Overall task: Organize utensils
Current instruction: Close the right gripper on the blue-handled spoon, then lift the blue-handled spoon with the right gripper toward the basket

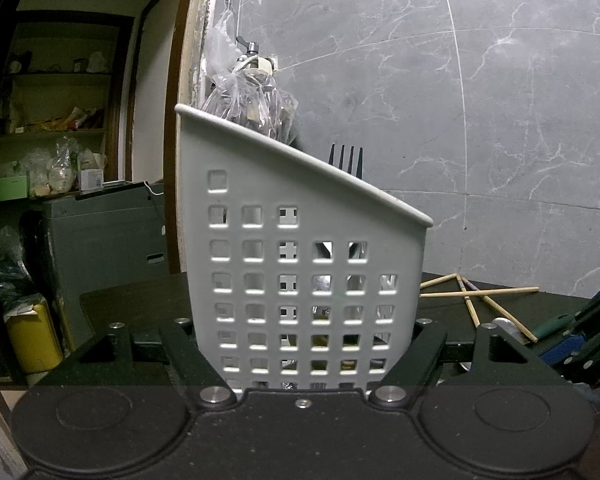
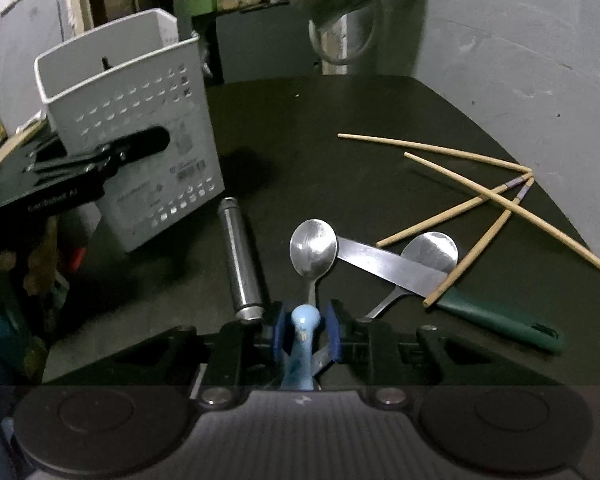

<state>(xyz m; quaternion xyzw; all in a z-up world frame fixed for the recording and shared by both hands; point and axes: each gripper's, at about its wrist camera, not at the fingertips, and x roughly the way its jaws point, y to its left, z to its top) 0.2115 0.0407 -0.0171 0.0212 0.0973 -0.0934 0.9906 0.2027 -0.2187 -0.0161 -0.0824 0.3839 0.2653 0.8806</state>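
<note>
While its blue handle sits between the fingers (image 2: 332, 334), the spoon (image 2: 313, 250) points bowl-forward.

On my two feeds the light is dim and cold. It seems to fall from above: the white perforated plastic basket (image 2: 140, 128) throws a soft shadow on the dark matte table top (image 2: 300, 152). The round steel spoon bowl (image 2: 313, 247) and the flat steel knife blade (image 2: 388, 266) give some glare. Both fisheye views bend straight lines strongly and go black in the corners. The right view is smeared at its left edge and its top.
</note>
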